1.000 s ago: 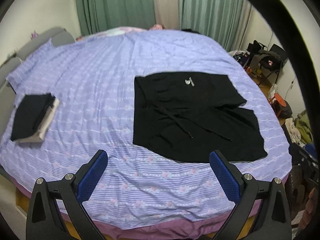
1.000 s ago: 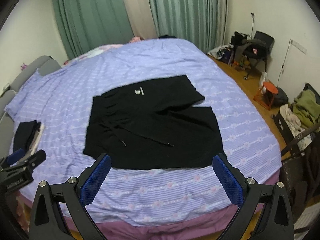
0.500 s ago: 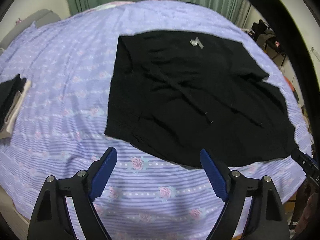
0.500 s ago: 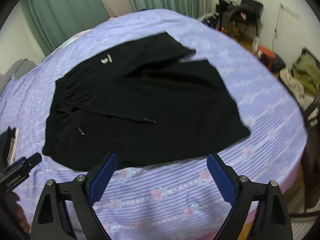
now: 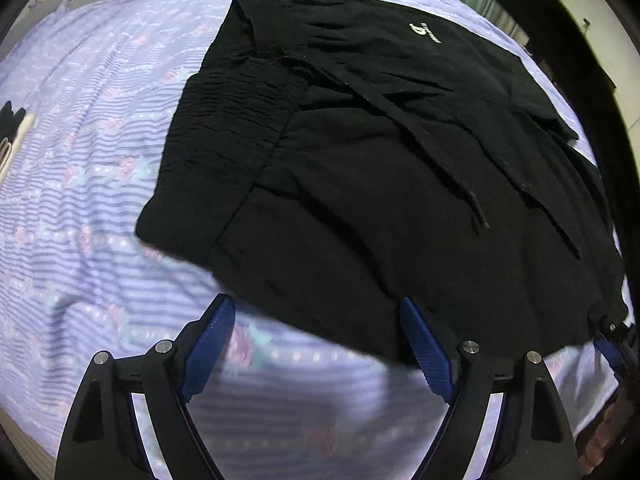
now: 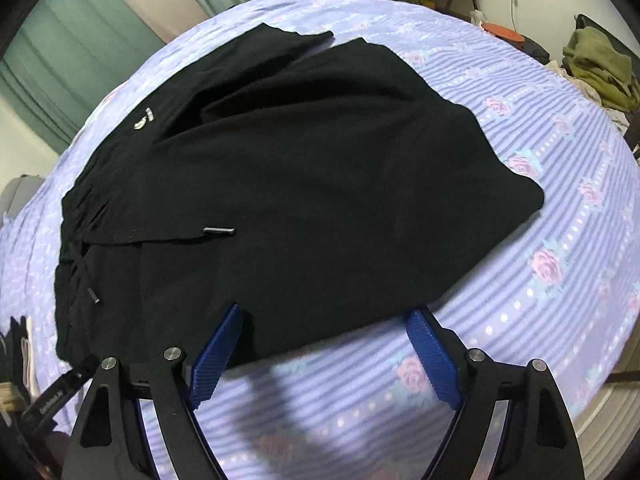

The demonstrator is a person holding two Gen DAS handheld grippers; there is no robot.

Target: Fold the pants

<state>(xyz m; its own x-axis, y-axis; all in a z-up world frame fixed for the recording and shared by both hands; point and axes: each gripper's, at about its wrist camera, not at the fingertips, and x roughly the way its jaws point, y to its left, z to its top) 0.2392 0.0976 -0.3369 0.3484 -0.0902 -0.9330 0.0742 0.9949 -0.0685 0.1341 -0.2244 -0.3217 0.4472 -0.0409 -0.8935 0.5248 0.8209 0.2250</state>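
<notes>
Item: black pants (image 5: 380, 168), spread flat on the bed (image 5: 88, 128), lilac striped sheet. Our left gripper (image 5: 316, 312) spreads wide at the near hem by the waistband; our right gripper (image 6: 324, 320) equally wide at the leg end. Only the right view shows the green curtains (image 6: 80, 40).

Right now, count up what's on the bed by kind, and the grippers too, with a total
Black pants spread on the bedspread: 1
Drawstring ends on the pants: 2, one, one
Folded dark clothes stack at the bed's edge: 1
Open grippers: 2, left gripper, right gripper
Total: 6
</notes>
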